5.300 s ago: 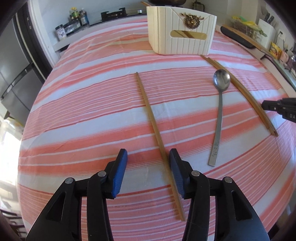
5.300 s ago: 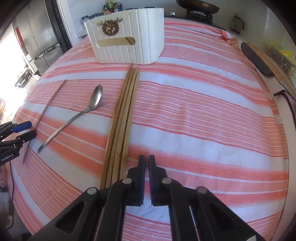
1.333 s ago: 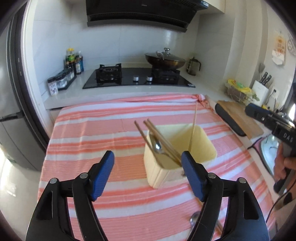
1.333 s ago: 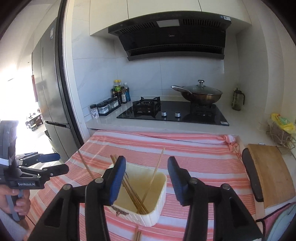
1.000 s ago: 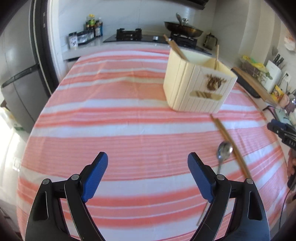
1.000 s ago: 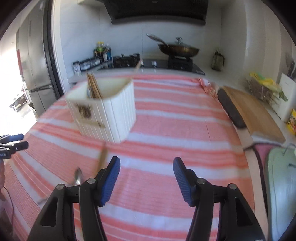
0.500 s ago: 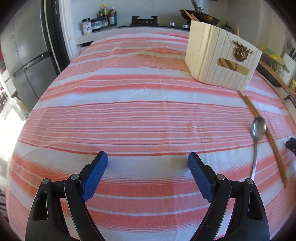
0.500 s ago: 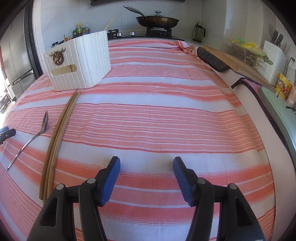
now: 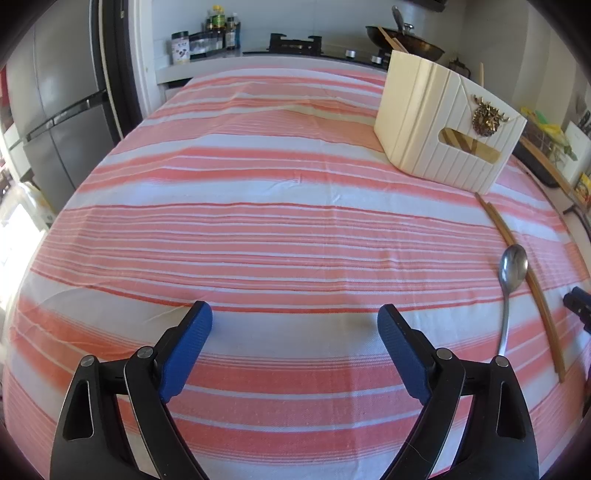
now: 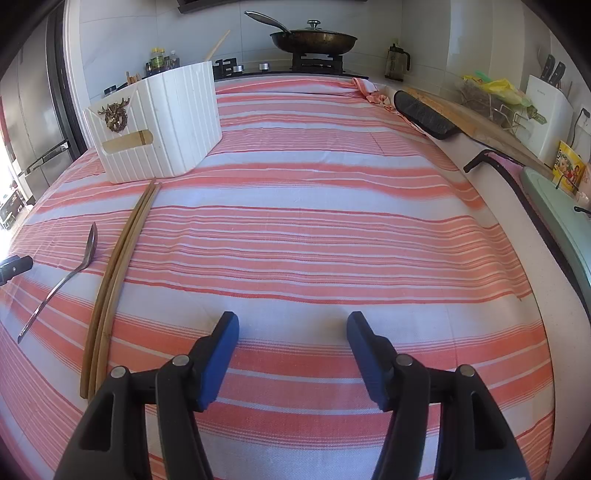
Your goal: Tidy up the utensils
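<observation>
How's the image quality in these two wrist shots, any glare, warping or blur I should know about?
Left wrist view: strong fisheye bowing of the striped tablecloth, blown-out daylight at the left edge, spoon sharp. Right wrist view: same barrel warp, dark vignetted corners, glare at the far left, chopsticks and white holder crisp, no motion blur.

- The holder's [image 9: 424, 122] contents are being hidden by its walls; only stick tips and a strip behind the slot [image 9: 469, 142] are being shown.
- The right gripper [image 9: 578, 302] is being cut off by the left view's edge.
- The left gripper [image 10: 14, 267] is being cropped likewise in the right view.
- The jars' [image 9: 218, 26] labels are being rendered too small to read.
</observation>
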Demonstrator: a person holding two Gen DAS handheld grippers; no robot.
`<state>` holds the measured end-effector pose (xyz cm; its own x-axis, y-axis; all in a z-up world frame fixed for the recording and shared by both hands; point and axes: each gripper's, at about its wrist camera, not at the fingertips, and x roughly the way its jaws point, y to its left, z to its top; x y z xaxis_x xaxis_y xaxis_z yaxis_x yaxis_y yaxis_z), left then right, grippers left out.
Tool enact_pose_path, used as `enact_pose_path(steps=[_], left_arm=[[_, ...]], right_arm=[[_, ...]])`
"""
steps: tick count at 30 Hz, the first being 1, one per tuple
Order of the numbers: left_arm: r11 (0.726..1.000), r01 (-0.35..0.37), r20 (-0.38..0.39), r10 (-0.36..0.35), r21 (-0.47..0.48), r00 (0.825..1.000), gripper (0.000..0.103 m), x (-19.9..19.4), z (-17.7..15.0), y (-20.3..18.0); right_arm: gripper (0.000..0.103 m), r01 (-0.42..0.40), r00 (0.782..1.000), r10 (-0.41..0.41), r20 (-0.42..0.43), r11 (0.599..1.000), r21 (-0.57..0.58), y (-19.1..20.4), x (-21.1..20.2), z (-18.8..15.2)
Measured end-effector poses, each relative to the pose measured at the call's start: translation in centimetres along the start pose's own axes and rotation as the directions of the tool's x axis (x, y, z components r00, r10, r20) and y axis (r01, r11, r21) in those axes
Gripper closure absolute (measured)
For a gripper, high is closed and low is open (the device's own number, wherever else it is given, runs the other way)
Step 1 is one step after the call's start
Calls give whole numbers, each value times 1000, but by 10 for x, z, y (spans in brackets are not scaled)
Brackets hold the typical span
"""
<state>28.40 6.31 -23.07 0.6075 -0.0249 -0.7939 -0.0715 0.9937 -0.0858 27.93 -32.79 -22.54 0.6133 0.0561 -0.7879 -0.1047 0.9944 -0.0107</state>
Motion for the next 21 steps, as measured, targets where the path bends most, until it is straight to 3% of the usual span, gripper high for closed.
enact_pose_path(steps=[13,18,21], left_arm=[[999,50,11,-49,-22,999,7,-1,0,4],[984,167,26,-169,69,985,8,-19,3,-19],[932,292,-18,-295,214,955,6,-35,4,-66]], right_arm=[[40,2,1000,-2,0,1000,-2,1,0,0],[40,2,1000,-2,0,1000,-3,1,0,0],[40,2,1000,-2,0,1000,-3,1,1,1]])
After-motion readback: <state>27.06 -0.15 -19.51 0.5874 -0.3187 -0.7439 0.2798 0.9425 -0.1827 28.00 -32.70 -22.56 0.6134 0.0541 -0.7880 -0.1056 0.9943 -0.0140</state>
